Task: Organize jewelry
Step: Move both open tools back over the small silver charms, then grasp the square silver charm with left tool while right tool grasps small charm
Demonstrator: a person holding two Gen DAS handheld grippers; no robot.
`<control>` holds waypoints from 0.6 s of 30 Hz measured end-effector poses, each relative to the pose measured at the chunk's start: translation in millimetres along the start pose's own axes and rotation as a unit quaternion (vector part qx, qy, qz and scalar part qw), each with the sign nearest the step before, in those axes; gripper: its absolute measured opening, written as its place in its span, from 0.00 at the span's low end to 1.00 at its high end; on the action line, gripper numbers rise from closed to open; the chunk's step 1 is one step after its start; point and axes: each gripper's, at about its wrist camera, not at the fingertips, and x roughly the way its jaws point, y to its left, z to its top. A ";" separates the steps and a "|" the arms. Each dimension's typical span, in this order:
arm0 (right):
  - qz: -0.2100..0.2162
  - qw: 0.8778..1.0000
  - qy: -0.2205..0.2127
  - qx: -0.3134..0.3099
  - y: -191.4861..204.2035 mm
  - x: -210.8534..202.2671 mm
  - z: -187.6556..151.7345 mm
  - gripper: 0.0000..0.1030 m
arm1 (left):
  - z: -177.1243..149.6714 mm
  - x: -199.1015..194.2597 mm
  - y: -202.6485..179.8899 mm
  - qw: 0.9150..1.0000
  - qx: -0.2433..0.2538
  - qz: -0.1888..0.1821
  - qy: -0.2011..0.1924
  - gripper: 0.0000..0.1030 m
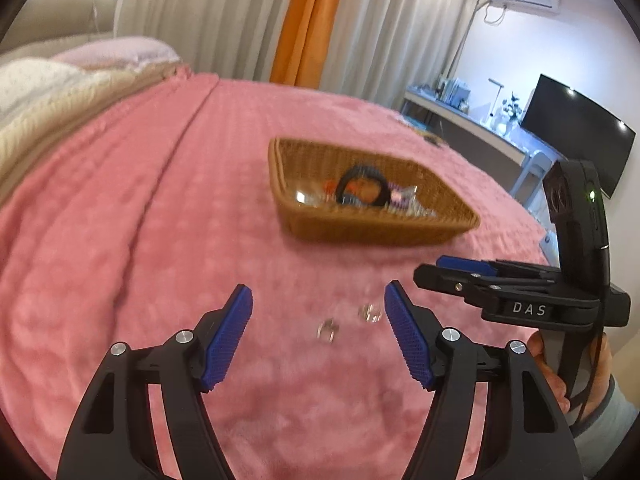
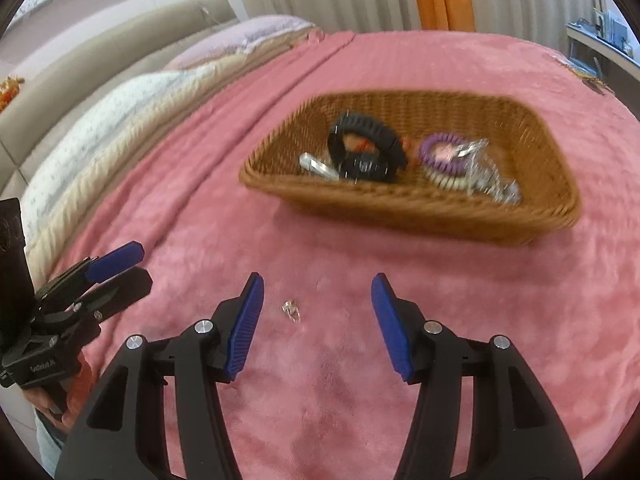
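Pink bedspread (image 2: 320, 380) carries a wicker basket (image 2: 420, 208) at 1 o'clock, holding a black bracelet (image 2: 362, 148), purple coil band (image 2: 442, 152) and silvery pieces. Both the left gripper (image 1: 318, 336) and right gripper (image 2: 316, 320) are spread apart, empty; small silver earrings (image 1: 328, 328) lie between the left fingers, blurred.
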 end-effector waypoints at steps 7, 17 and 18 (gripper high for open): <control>0.016 0.999 0.035 -0.014 4.6 27.7 -6.0 0.42 | -19.9 28.8 9.7 0.999 -0.001 -0.012 0.048 0.34; 0.018 0.998 0.053 -0.032 9.4 45.9 -6.9 0.34 | -26.1 53.4 0.2 0.995 0.023 -0.012 0.096 0.32; 0.017 0.998 0.055 -0.034 10.4 48.7 -5.2 0.34 | -26.7 55.5 -1.8 0.995 0.028 -0.009 0.099 0.32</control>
